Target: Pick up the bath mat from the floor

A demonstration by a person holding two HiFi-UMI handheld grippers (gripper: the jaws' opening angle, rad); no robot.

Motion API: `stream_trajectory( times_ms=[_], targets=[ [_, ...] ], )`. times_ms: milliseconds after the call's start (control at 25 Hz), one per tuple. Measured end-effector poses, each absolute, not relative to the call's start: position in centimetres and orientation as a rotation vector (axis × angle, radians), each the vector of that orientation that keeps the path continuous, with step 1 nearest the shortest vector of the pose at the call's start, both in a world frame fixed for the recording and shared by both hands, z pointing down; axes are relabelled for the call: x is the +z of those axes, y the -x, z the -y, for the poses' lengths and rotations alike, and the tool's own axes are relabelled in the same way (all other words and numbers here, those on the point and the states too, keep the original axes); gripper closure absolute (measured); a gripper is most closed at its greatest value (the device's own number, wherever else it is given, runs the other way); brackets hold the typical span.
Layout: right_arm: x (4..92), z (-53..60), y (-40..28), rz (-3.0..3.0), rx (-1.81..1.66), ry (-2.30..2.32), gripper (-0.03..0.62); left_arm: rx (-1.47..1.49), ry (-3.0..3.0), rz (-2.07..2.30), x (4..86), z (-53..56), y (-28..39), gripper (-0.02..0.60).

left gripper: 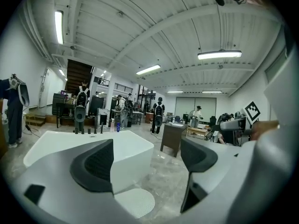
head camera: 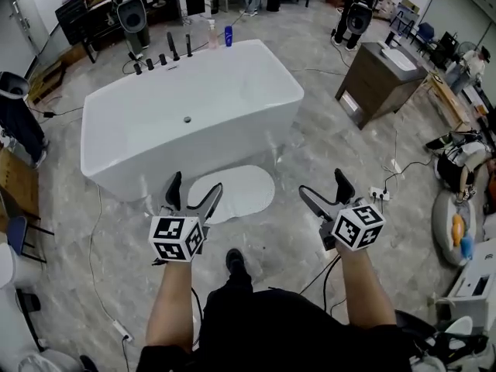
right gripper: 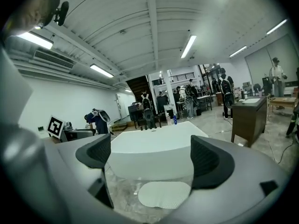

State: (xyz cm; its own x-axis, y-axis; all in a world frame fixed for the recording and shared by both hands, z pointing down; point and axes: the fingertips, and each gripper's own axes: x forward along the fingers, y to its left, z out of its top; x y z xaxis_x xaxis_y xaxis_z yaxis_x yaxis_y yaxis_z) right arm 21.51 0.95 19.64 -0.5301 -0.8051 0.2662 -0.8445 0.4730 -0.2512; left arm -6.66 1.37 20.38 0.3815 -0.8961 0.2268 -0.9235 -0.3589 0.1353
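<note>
A white oval bath mat lies flat on the grey marble floor against the near side of the white bathtub. The mat also shows low in the left gripper view and in the right gripper view. My left gripper hangs open high above the mat's left end, with nothing between its dark pads. The right gripper is open too, held up to the right of the mat over bare floor. Both are held well above the floor and empty.
A dark wooden vanity stands at the right of the tub. Cables and a power strip lie on the floor at the right. Taps and bottles line the tub's far rim. My foot is just behind the mat.
</note>
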Motion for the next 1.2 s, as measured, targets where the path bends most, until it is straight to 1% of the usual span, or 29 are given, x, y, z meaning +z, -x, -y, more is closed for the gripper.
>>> stream_trajectory(
  times_ms=[240,520,1200],
  targets=[
    [20.2,4.6,-19.1,2.566,0.527,-1.460,0.057,0.162,-2.388,1.606,21.6,3.6,9.2,0.114],
    [21.6,7.1,-15.9,2.547,0.569,-1.424,0.057,0.167,-2.364,1.575,22.8,6.3,11.6,0.115],
    [22.2,8.9,-15.6,2.546,0.633,-1.409,0.057,0.170,-2.369,1.518,22.6,8.1,10.7,0.132]
  ],
)
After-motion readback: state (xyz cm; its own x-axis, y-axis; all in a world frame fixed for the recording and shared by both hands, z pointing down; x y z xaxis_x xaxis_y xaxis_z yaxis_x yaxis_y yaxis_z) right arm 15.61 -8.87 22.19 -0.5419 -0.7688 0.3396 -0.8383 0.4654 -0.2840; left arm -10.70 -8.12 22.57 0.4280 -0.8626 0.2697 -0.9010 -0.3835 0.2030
